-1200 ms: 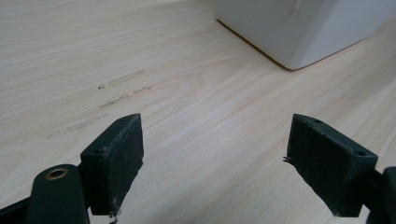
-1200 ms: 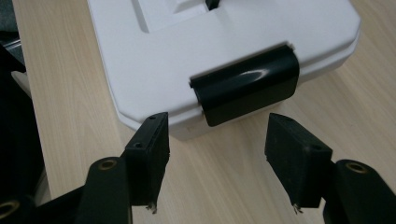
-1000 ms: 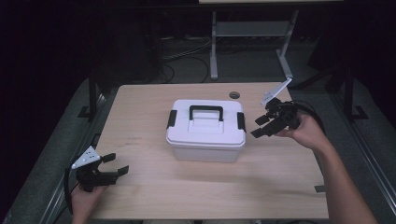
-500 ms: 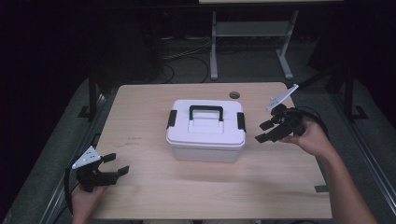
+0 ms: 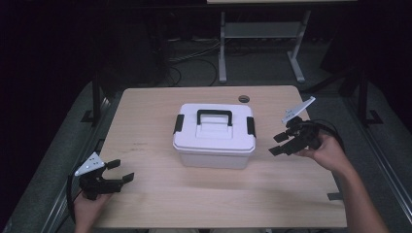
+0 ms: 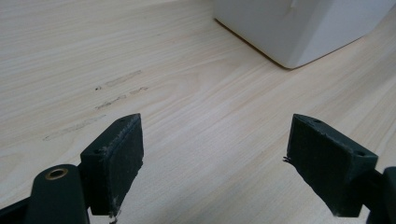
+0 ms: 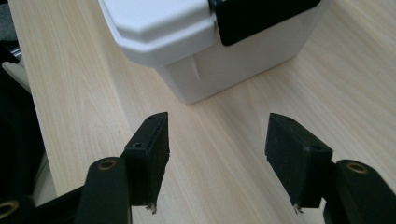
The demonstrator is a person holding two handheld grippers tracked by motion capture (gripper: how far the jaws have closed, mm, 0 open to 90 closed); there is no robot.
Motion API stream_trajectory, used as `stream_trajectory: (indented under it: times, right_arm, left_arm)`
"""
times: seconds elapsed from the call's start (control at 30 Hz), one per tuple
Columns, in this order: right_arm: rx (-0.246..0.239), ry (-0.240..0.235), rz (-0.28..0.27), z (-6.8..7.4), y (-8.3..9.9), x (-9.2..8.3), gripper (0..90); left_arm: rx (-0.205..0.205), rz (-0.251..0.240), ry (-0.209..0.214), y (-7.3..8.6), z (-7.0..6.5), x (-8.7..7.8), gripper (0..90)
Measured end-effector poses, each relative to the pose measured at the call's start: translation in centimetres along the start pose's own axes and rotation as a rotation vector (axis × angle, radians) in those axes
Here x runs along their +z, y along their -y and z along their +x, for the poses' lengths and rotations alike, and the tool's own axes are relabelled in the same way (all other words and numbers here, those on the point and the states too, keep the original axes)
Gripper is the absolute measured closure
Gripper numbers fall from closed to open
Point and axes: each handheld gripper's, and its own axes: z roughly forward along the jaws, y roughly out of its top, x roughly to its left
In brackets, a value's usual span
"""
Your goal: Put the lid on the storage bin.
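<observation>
wooden table [image 5: 160, 107] | white box [image 5: 214, 141] centre, apparently latched | left gripper [image 5: 116, 175], right gripper [image 5: 281, 144]: jaws apart, empty

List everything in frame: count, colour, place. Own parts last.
Table: 1, light wood, centre of the high view.
Storage box: 1, white, middle of the table, lid on.
Handle: 1, black, on top of the lid.
Latches: 2, black, one at each end of the box.
Round hole: 1, dark, in the table behind the box.
Metal stand: 1, grey, on the floor beyond the table.
Cables: several, dark, on the floor beyond the table.
Left gripper: 1, black, near left corner, jaws open, empty.
Right gripper: 1, black, right of the box, jaws open, empty.
</observation>
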Motion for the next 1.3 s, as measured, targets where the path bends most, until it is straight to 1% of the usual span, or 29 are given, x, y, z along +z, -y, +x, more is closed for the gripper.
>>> stream_trajectory:
  times: [0.07,0.13,0.23,0.27,0.43,0.47,0.53,0.73,0.83,0.87,1.13,1.2,1.3]
  right_arm:
    - [-0.003,0.001,0.003,0.0,0.2,0.0,39.3]
    - [0.009,-0.004,0.000,0.0,0.7,0.2,39.3]
    - [0.013,-0.004,-0.002,0.0,1.1,0.2,39.3]
    - [0.022,-0.004,0.000,0.1,1.4,0.2,39.3]
    - [0.021,0.001,-0.004,0.0,1.9,0.3,39.3]
    - [0.029,0.000,-0.005,0.0,2.2,0.3,39.3]
    - [0.031,0.000,-0.005,0.0,2.3,0.3,39.3]
    - [0.043,-0.005,-0.010,0.1,3.3,0.9,39.3]
    - [0.040,-0.005,-0.011,0.2,3.6,1.1,39.2]
    - [0.050,-0.010,-0.010,0.2,4.0,1.3,39.2]
    - [0.067,-0.009,-0.010,0.2,5.1,1.4,39.2]
    - [0.083,-0.012,-0.012,0.3,5.6,1.5,38.9]
    - [0.088,-0.013,-0.014,0.3,5.9,1.6,38.8]
  left_arm:
    - [0.000,-0.002,0.000,0.0,0.0,0.0,18.0]
    - [0.001,-0.002,0.000,0.0,-0.1,0.0,18.0]
    - [-0.003,-0.002,0.000,0.0,-0.1,0.0,18.0]
    - [-0.006,-0.001,0.000,0.0,0.0,0.1,18.0]
    - [-0.001,-0.002,-0.001,0.0,0.0,0.1,17.9]
    - [-0.002,-0.003,-0.002,0.0,0.0,0.1,17.9]
    - [-0.001,-0.002,-0.001,0.0,0.0,0.0,17.9]
    - [-0.004,-0.003,-0.005,0.1,0.0,-0.1,17.6]
    - [-0.003,-0.003,-0.005,0.1,-0.1,-0.1,17.6]
    - [-0.003,0.001,-0.004,0.1,-0.1,-0.1,17.6]
    - [0.003,0.006,-0.002,0.1,-0.1,0.0,17.6]
    - [0.000,0.004,-0.003,0.1,-0.1,0.0,17.6]
    - [0.001,0.005,-0.002,0.1,-0.1,0.0,17.6]
